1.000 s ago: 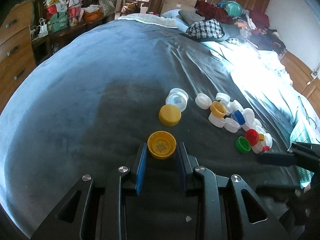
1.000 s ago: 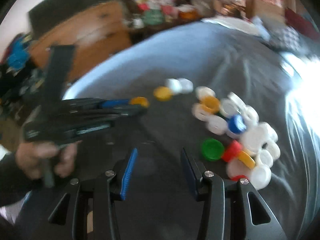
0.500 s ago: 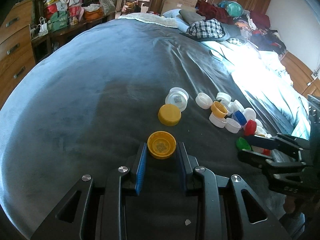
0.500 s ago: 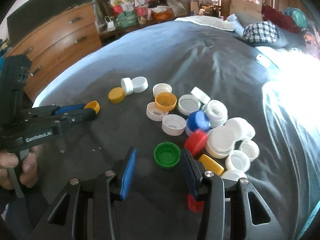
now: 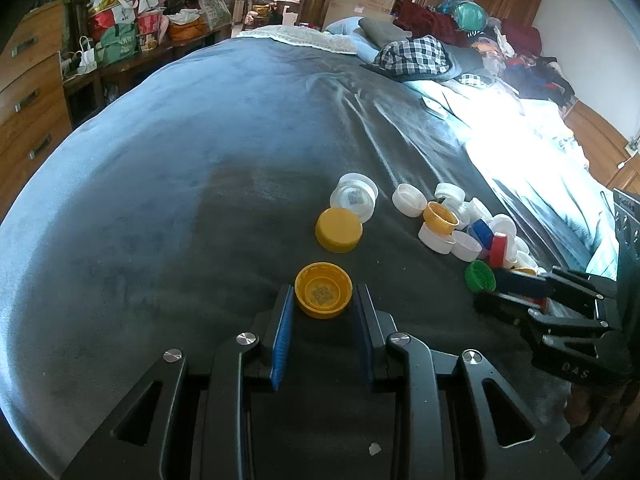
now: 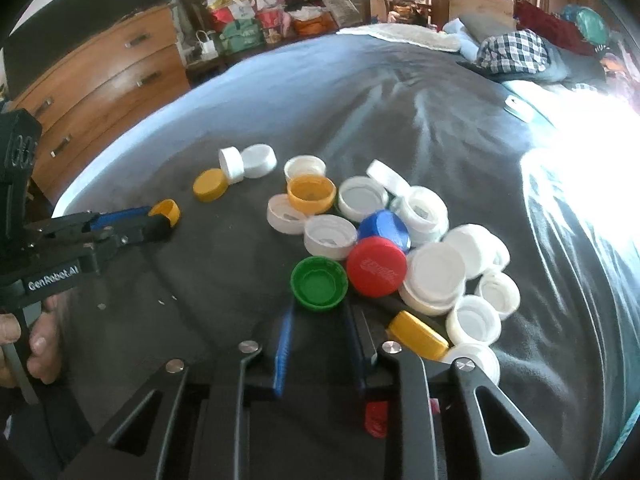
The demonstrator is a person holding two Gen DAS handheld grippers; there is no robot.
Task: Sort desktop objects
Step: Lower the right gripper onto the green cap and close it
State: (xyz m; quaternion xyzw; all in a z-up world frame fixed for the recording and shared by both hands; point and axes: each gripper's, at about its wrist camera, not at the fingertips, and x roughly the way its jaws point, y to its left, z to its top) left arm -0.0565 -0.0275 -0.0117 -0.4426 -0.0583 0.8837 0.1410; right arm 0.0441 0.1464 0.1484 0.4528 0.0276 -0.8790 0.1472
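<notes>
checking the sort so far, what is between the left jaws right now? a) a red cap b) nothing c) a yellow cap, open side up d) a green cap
c: in the left wrist view the left gripper is shut on a yellow cap with its hollow side up; the green cap lies by the right gripper instead.

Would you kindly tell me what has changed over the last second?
The right tongs swung down to the green cap, and their jaws have just been closing on either side of it. The left tongs stayed put, clamped on the yellow cap; the cap pile is unmoved.
</notes>
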